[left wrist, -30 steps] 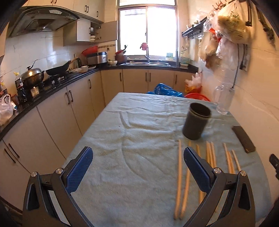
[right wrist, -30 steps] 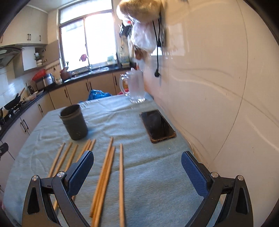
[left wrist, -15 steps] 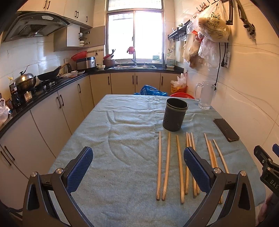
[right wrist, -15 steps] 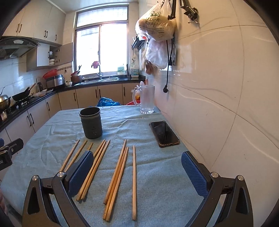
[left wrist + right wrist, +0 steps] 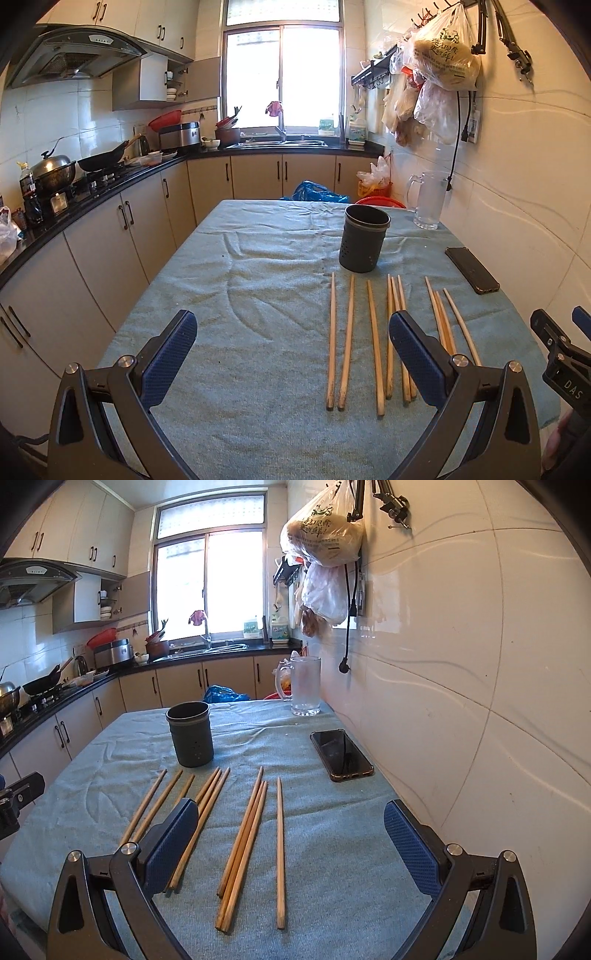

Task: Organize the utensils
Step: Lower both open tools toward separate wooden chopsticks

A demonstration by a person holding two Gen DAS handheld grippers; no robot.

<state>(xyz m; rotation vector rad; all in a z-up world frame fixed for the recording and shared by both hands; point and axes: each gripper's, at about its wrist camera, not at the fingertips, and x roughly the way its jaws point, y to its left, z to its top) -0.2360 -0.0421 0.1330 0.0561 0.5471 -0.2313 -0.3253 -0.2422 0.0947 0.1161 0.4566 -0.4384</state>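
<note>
On the teal cloth (image 5: 258,266) covering the table, nine wooden chopsticks (image 5: 280,849) lay in a loose row, points toward a dark perforated utensil holder (image 5: 364,243) standing upright just beyond their far ends.

Left gripper (image 5: 291,350): jaws spread wide, nothing held, above the near part of the cloth. In the left wrist view the two leftmost sticks lay between its fingers; its right finger (image 5: 417,354) overlapped the middle group.

Right gripper (image 5: 288,838): jaws likewise spread wide, empty. In the right wrist view the tight pair and the lone rightmost stick lay between its fingers; its left finger (image 5: 166,842) covered part of the middle group.

Chopsticks by grouping, left to right: two apart, one single, three bunched, two touching, one single.

Other items: one clear glass mug (image 5: 304,686) with handle, at the far right corner of the table; one black phone (image 5: 341,755), face up, near the wall and well apart from the holder.

Writing: "DAS" on the right gripper's body (image 5: 570,384), seen at the edge of the left wrist view. A hanging plastic bag (image 5: 443,51) carried printed Chinese characters, too small to read with certainty.
</note>
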